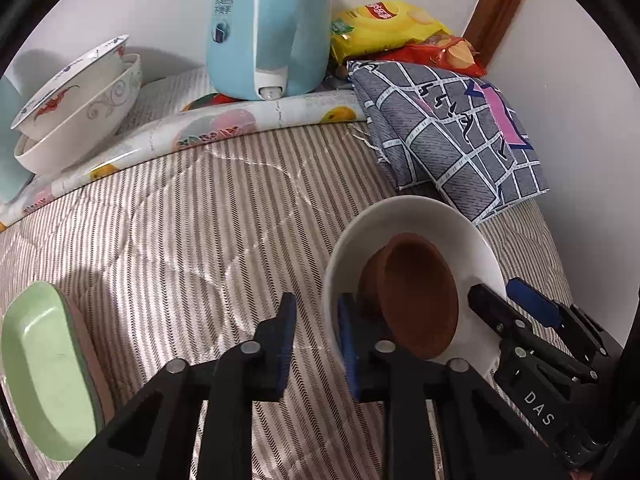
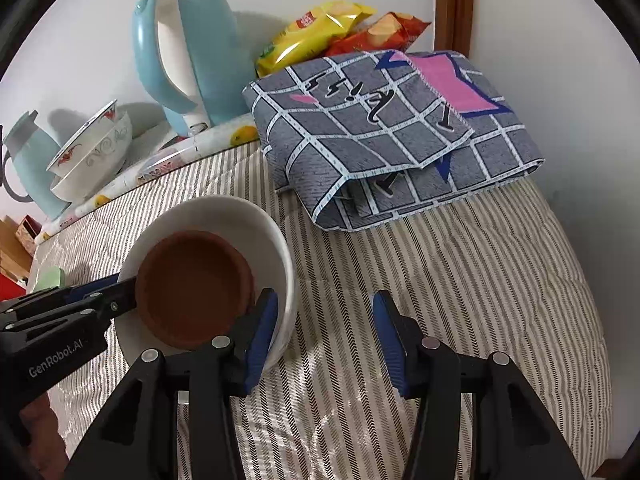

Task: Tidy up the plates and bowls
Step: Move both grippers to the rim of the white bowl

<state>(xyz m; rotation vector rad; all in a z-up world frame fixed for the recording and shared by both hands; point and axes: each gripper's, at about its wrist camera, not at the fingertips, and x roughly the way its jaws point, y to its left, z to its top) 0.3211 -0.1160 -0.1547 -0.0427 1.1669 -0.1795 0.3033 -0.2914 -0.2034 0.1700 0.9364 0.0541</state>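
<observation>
A brown bowl [image 2: 192, 288] is nested in a white bowl [image 2: 276, 240] on the striped cloth [image 2: 460, 280], straddled at opposite rims by both spread grippers [image 1: 314, 336] [image 2: 324, 332], while the green dish [image 1: 44, 368] remains apart, unstacked.

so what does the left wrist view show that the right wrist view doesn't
Only the left wrist view: the full inside of the green dish, and the right gripper seen from the side.

Only the right wrist view: brown boxes at the left edge, and the left gripper seen from the side.

Both: the white bowl holding the brown dish, the stacked bowls, blue kettle, snack bags and checked cloth.
</observation>
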